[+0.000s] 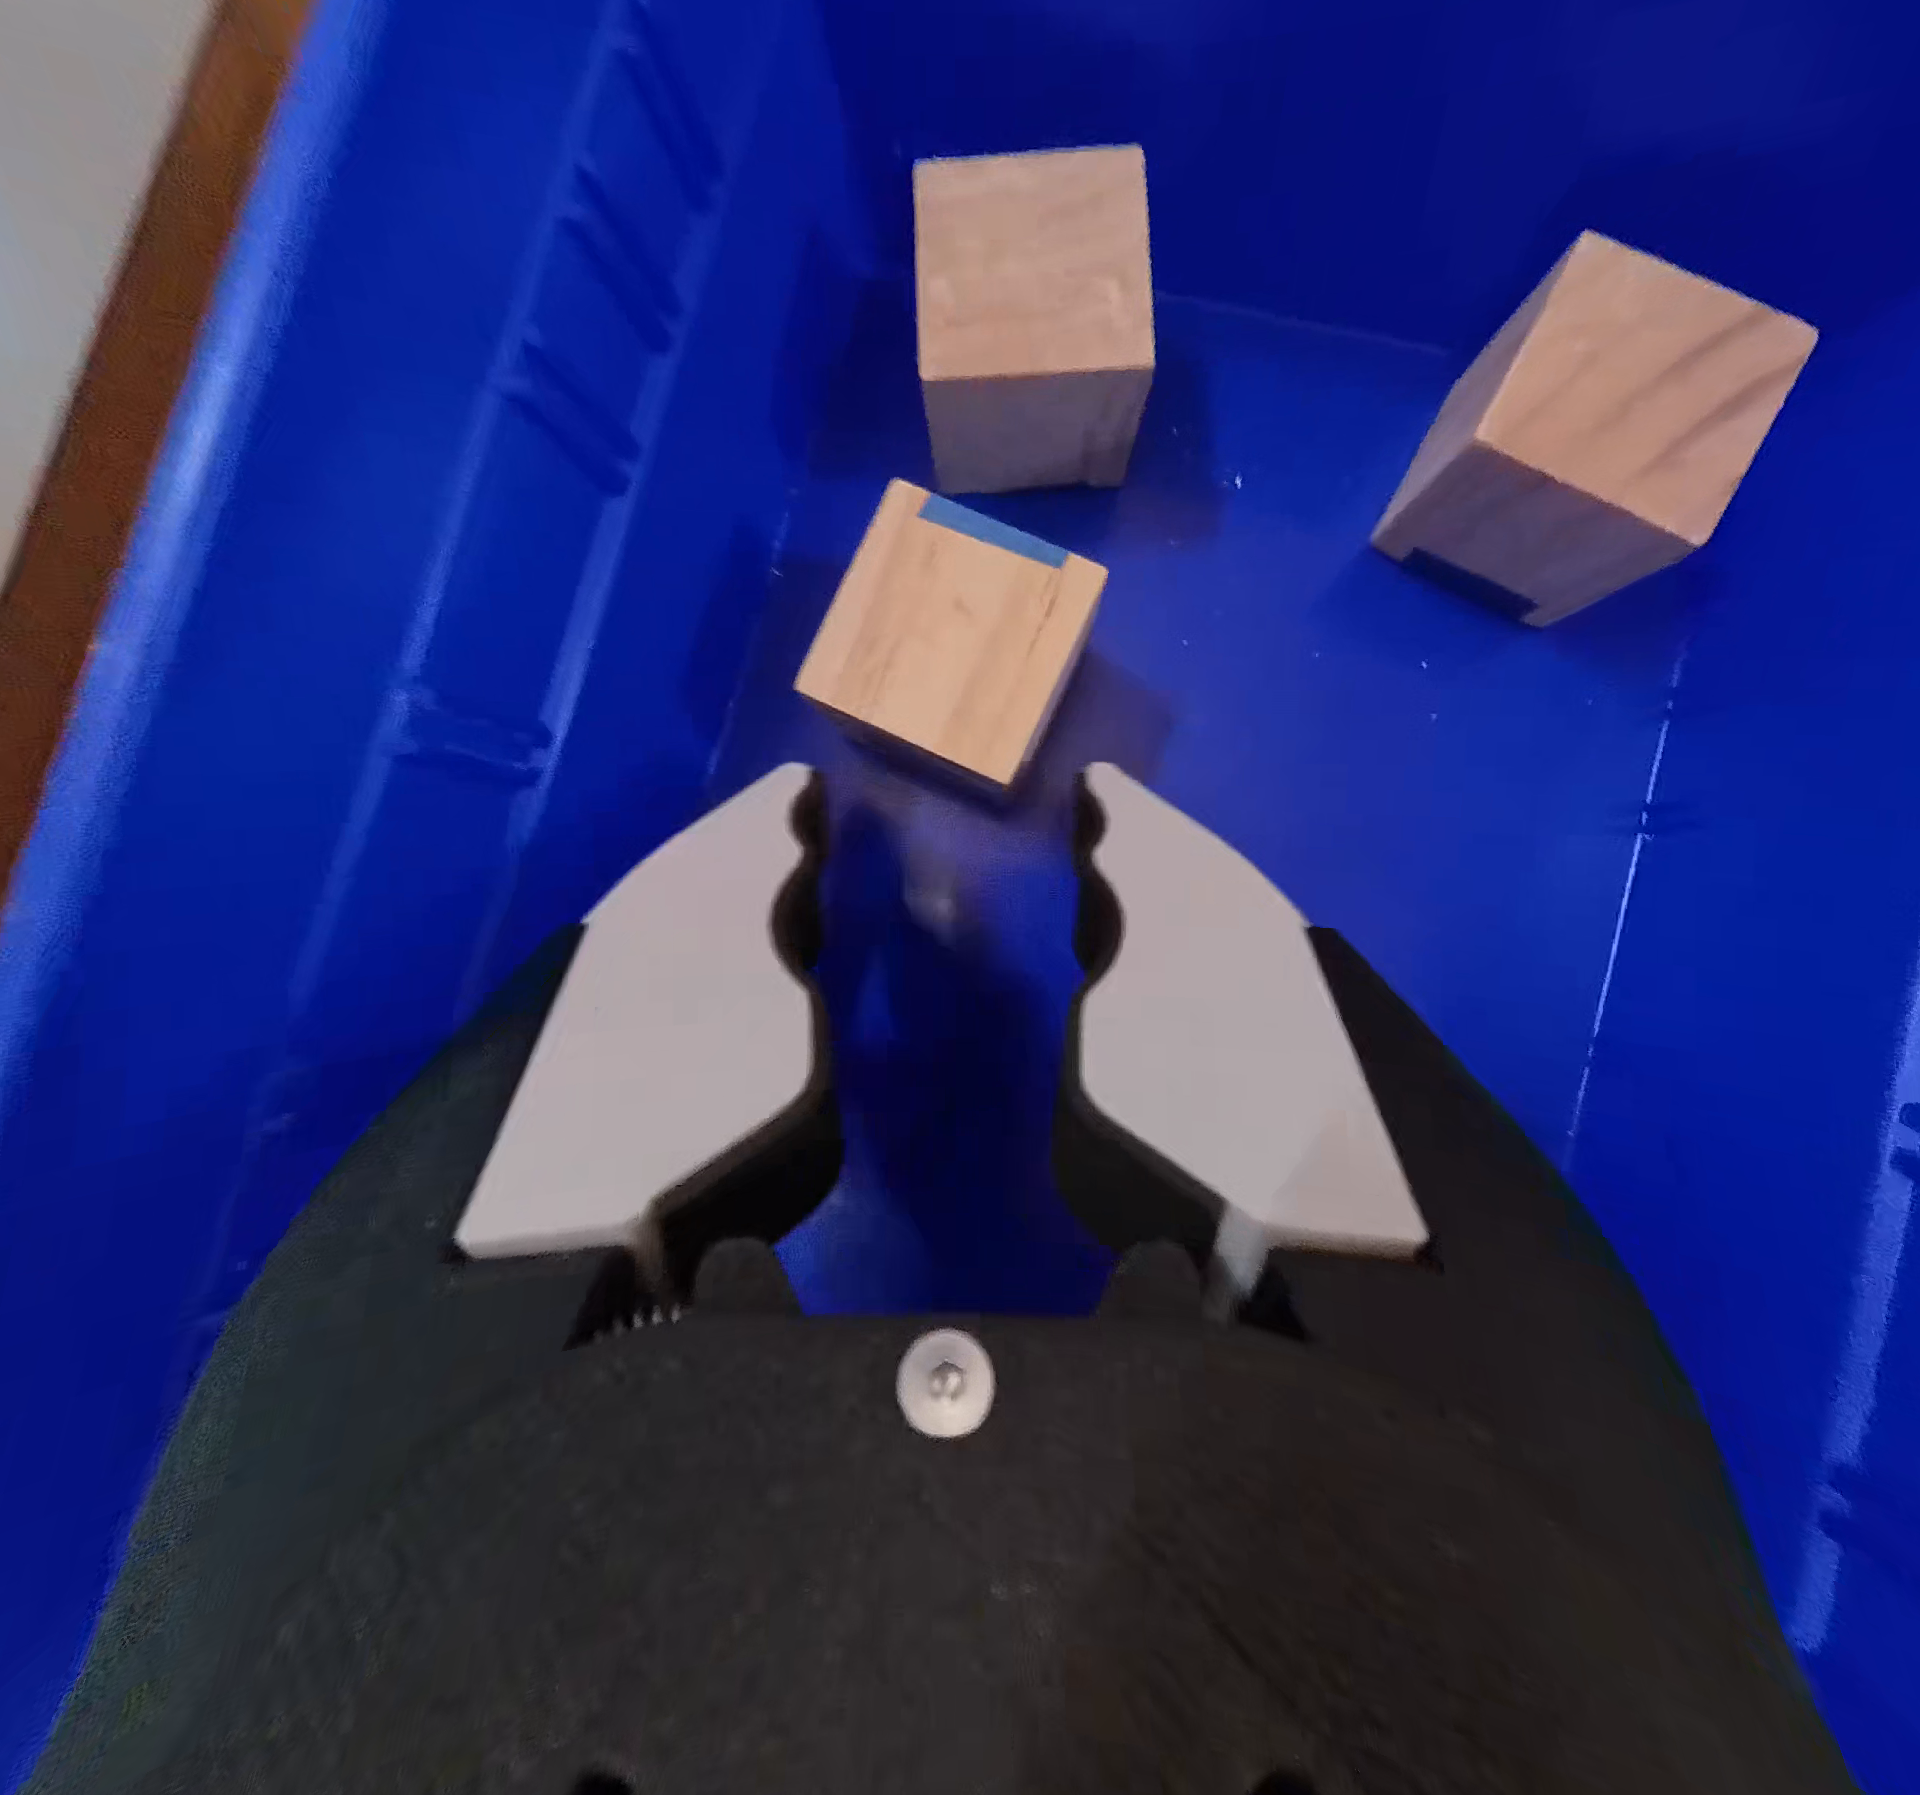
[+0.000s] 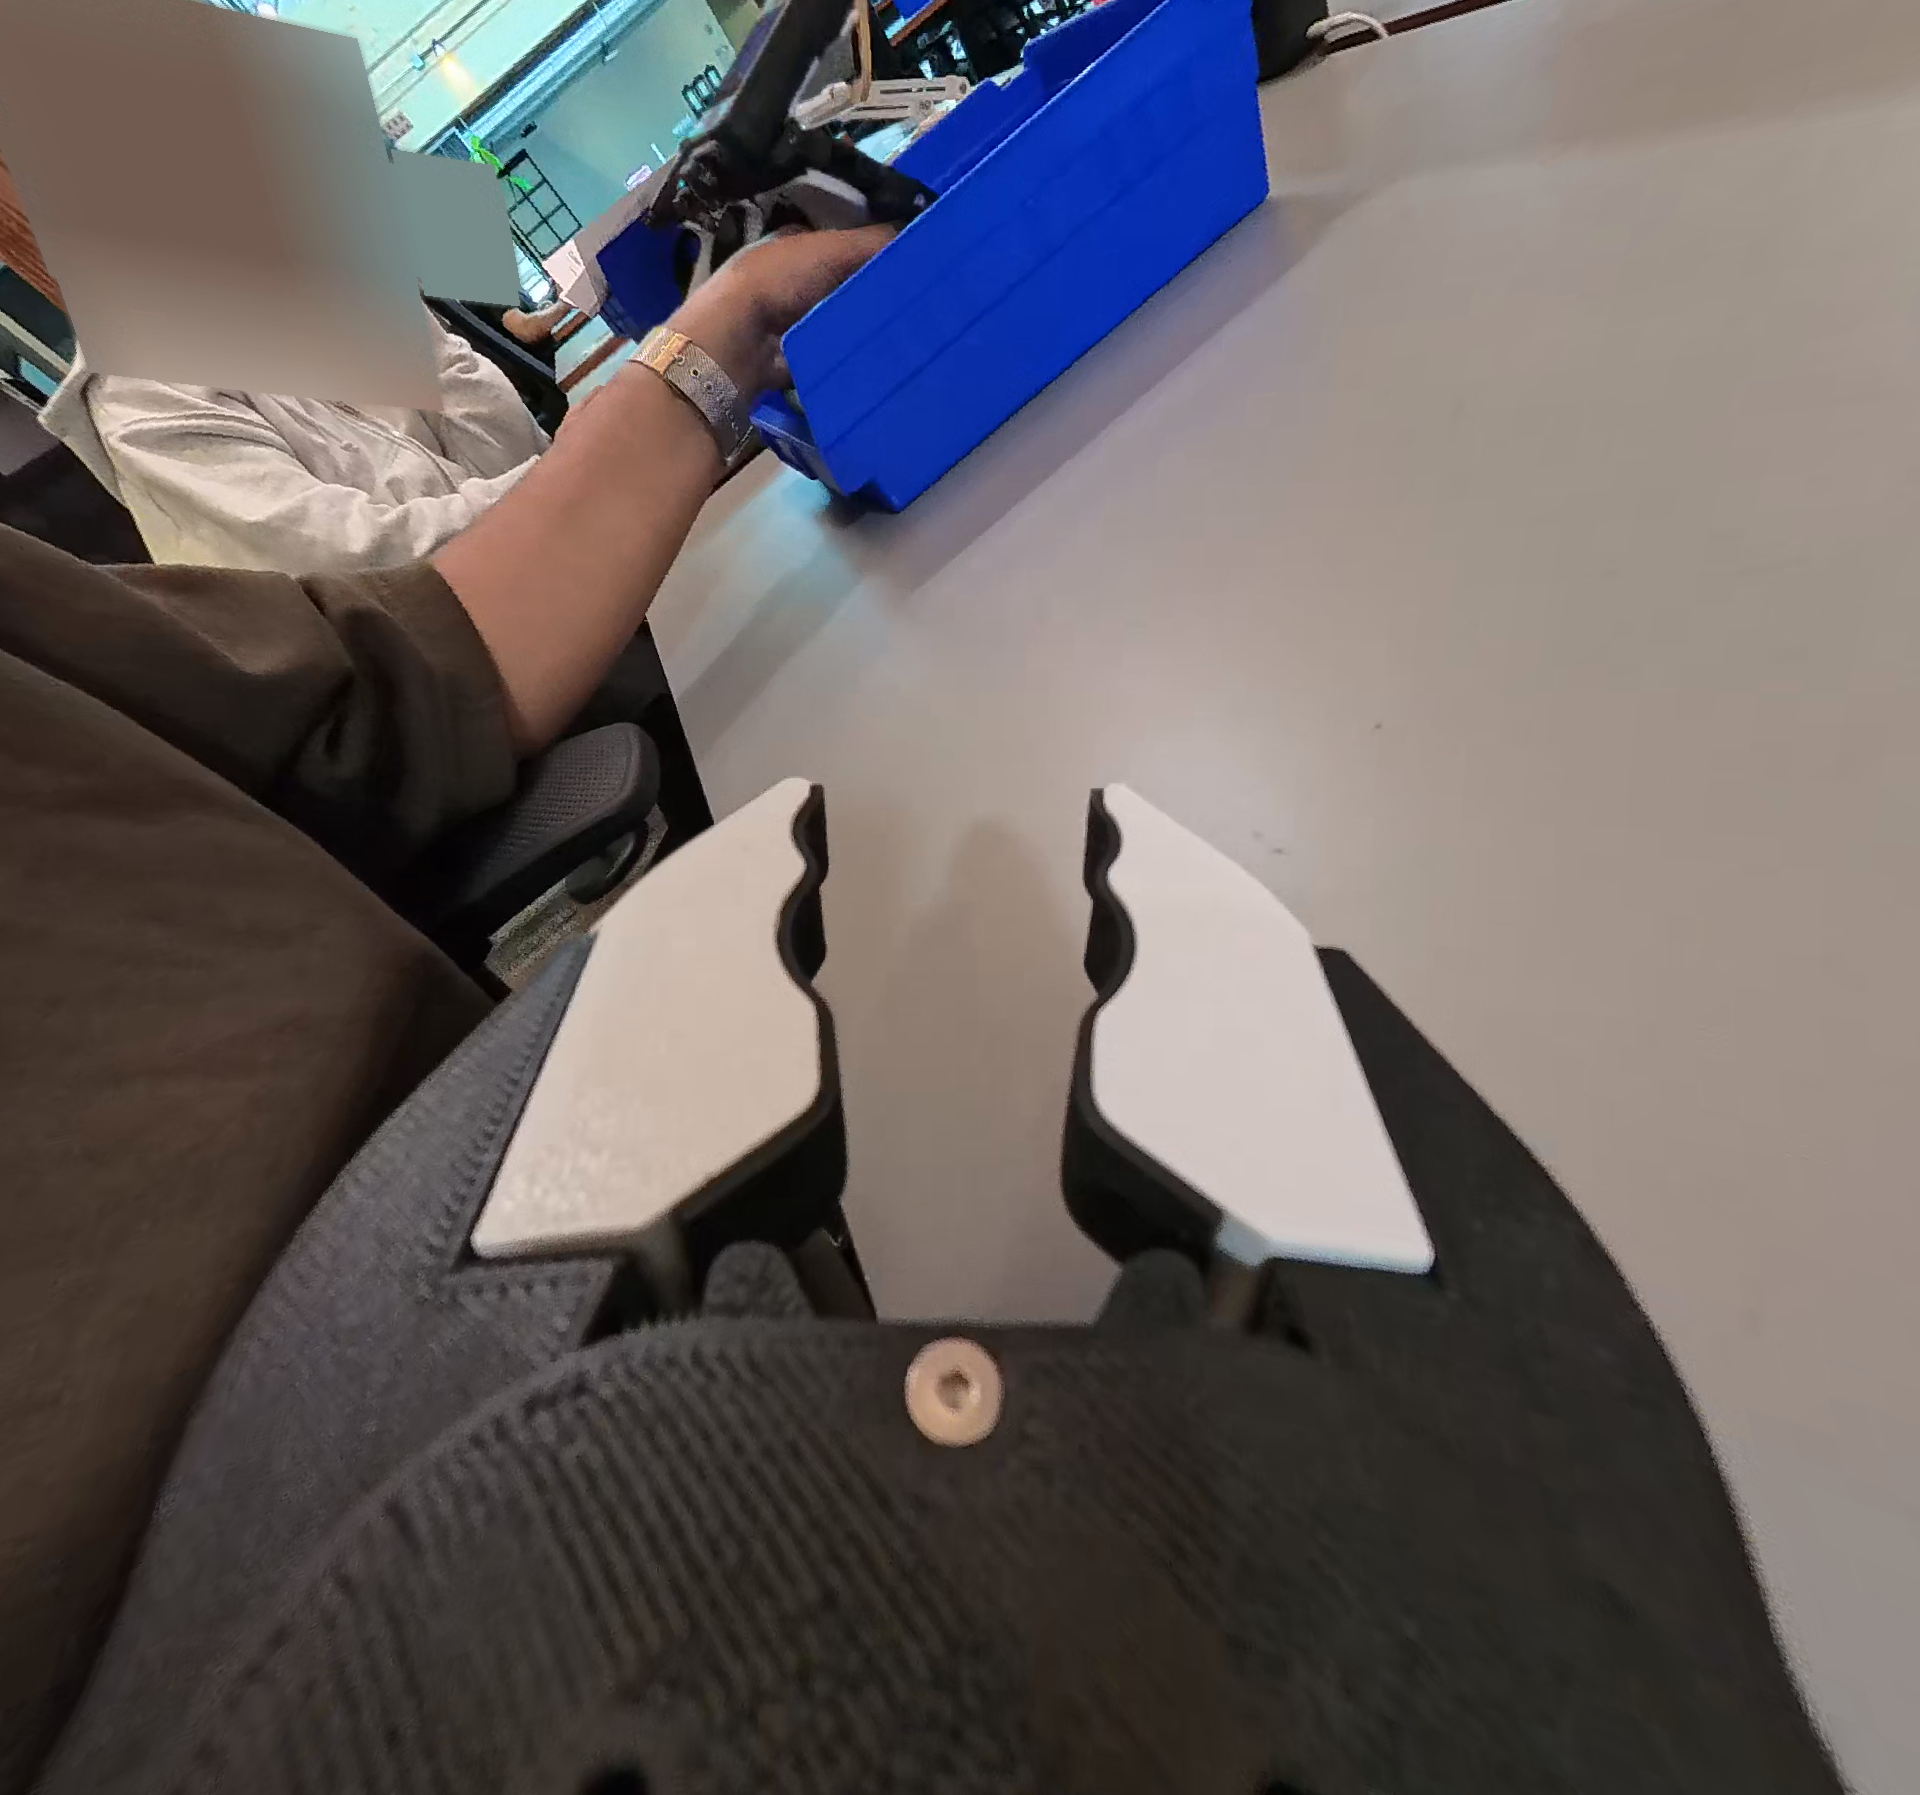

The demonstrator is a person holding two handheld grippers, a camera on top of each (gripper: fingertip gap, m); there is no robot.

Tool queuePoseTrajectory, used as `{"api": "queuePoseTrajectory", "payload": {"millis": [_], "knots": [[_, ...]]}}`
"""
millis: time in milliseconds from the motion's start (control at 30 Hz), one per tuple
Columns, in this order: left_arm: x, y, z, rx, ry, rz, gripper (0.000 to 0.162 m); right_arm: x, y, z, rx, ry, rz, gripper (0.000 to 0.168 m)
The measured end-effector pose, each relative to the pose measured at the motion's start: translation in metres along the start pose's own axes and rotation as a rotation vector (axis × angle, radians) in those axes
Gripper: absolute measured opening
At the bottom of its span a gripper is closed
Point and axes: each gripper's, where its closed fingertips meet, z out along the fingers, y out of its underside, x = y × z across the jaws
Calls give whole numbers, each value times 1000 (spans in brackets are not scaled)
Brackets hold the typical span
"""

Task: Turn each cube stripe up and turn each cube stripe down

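Note:
Three wooden cubes lie inside a blue bin (image 1: 1351, 914). The nearest cube (image 1: 951, 633) has a blue stripe along the far edge of its top face and sits just beyond my left gripper (image 1: 945, 789), which is open and empty above the bin floor. A second cube (image 1: 1034, 317) stands behind it, with no stripe showing. A third cube (image 1: 1590, 426) stands to the right, with a dark strip at its bottom edge. My right gripper (image 2: 956, 810) is open and empty, low over the grey table (image 2: 1455, 602), well away from the blue bin (image 2: 1029, 259).
The bin's ribbed left wall (image 1: 468, 602) is close to the left gripper. In the right wrist view a person's arm (image 2: 623, 478) holds the other gripper (image 2: 769, 156) over the bin. A chair armrest (image 2: 582, 800) is by the table's edge.

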Motion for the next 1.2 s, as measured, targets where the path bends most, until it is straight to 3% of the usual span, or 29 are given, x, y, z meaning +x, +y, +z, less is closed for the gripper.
{"api": "queuePoseTrajectory", "payload": {"millis": [200,267,333,400,533,667,767,867,933,1033,1200], "knots": [[4,-13,15,-7,-7,14,73,1,-1,0,1,9,-3,48],[-4,-9,29,-74,-84,51,69,0,-2,0,4,10,-4,48],[-1,-14,29,-68,-59,68,54,0,-2,-1,8,19,-15,48],[7,-20,19,-38,-3,55,52,1,-3,-3,10,33,-28,48],[57,-49,-41,197,348,-41,51,6,-5,-3,15,44,-30,47],[128,-70,-155,446,804,1,50,11,-10,-6,28,49,-18,47],[193,-47,-246,578,1135,171,50,14,-19,-13,70,58,10,48],[249,-10,-288,732,1153,363,50,16,-33,-23,139,68,41,50],[289,20,-298,780,1150,428,50,17,-44,-31,193,83,48,52],[350,73,-303,679,1336,430,50,19,-60,-46,281,102,56,53],[404,118,-272,662,1171,524,50,33,-70,-65,343,63,187,58]]}}
